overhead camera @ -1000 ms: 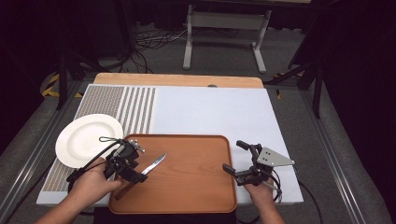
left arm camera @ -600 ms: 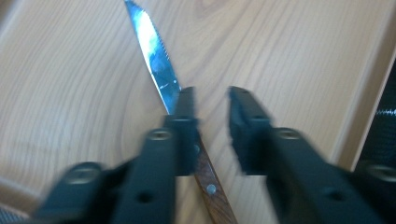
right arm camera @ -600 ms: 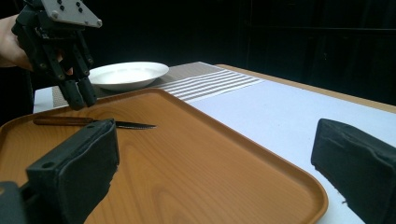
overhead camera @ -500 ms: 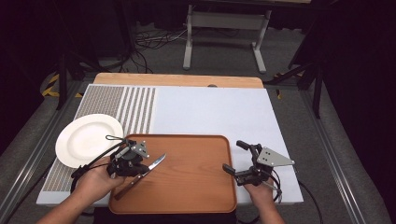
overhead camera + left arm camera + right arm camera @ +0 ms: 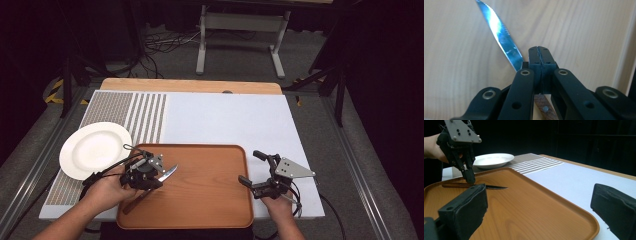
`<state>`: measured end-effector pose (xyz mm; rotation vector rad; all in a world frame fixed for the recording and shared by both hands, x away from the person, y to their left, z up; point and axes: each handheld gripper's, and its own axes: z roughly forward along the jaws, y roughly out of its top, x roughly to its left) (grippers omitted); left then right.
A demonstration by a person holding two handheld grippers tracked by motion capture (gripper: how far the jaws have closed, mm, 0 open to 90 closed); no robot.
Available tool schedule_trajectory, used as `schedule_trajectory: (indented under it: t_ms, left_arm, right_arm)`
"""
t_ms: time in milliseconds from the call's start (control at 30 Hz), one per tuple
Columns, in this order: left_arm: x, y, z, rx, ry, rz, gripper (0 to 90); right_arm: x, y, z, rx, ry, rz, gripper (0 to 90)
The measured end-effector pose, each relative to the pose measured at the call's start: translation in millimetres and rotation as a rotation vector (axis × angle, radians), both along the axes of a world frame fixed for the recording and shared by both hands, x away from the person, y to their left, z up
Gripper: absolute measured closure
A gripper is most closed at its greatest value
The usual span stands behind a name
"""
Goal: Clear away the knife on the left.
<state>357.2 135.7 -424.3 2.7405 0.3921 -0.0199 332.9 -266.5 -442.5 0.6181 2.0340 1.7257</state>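
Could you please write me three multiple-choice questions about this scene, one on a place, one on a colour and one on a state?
1. Where does the knife lie?
A. on the plate
B. on the tray
C. on the striped mat

2. What colour is the plate?
A. white
B. blue
C. black

3. How does the right hand-held gripper stand?
A. shut on the knife
B. shut on the tray's rim
C. open, holding nothing

Answers:
1. B: in the high view the knife rests on the wooden tray, its blade pointing away from the person.
2. A: the plate, left of the tray, is plain white.
3. C: in the right gripper view its jaws stand wide apart with nothing between them, while the left hand-held gripper is closed on the knife where blade meets handle.
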Motion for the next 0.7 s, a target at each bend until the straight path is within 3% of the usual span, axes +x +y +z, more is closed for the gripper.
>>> schedule_trajectory:
  t_ms: [300, 533, 700]
  left_arm:
    - [-2.1, -6.1, -5.7, 0.058, 0.031, -0.069, 90.0]
    - [-2.6, -8.8, -9.8, 0.102, 0.048, -0.080, 90.0]
    - [-2.1, -8.6, -10.5, 0.107, 0.051, -0.074, 90.0]
  right_arm:
    - [-0.2, 0.0, 0.0, 0.000, 0.002, 0.000, 1.6]
    - [-0.1, -0.2, 0.1, -0.002, 0.000, -0.001, 1.6]
    - [-0.1, -0.2, 0.0, -0.001, 0.002, -0.002, 1.6]
